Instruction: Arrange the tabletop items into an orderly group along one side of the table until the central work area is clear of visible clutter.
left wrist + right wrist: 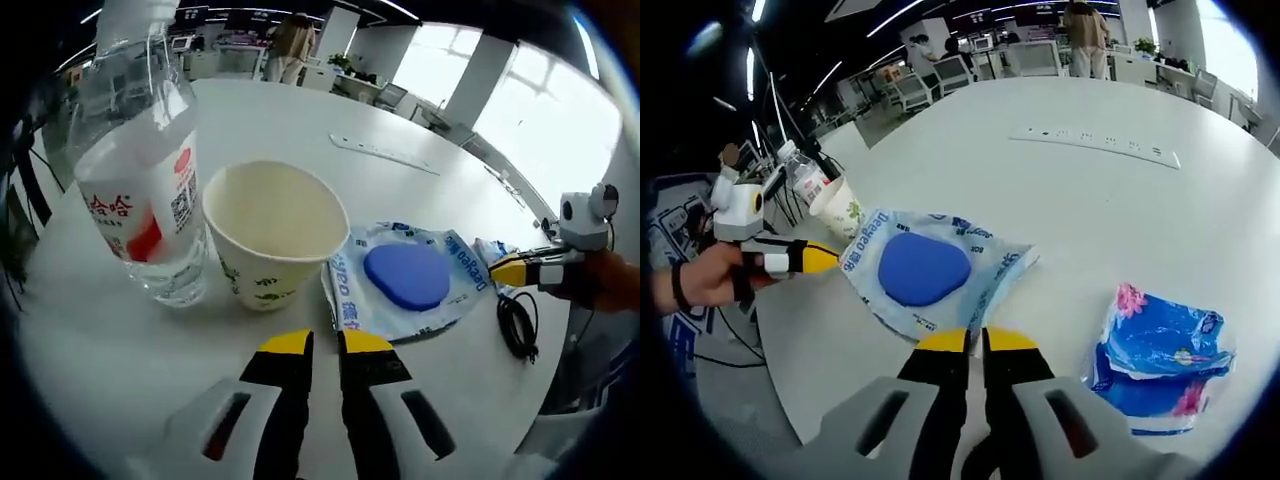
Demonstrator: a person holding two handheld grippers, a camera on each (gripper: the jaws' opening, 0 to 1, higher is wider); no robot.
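Yellow-tipped jaws of the left gripper (326,343) sit closed together at the bottom of the left gripper view, resting low over the white table (300,115) and holding nothing. Just beyond the tips stands a paper cup (274,232), open and upright, slightly to the left of the jaw line. Touching or nearly touching the cup on its left is a clear water bottle (143,180) with a red-and-white label. To the right of the cup lies a flat wipes packet (410,283) with a blue oval lid, and at its far edge the right gripper (510,270) comes in, held by a hand.

From the right gripper view, the right gripper's own jaws (977,342) are also pressed together and empty, their tips just short of the wipes packet (930,268). To the right of the jaws, well apart from the packet, lies a blue tissue pack (1162,358) with pink flowers. Beyond the packet, the paper cup (841,209) and water bottle (805,177) stand near the table edge, with the left gripper (820,260) just beside them. Farther across the table lies a white power strip (1095,144).
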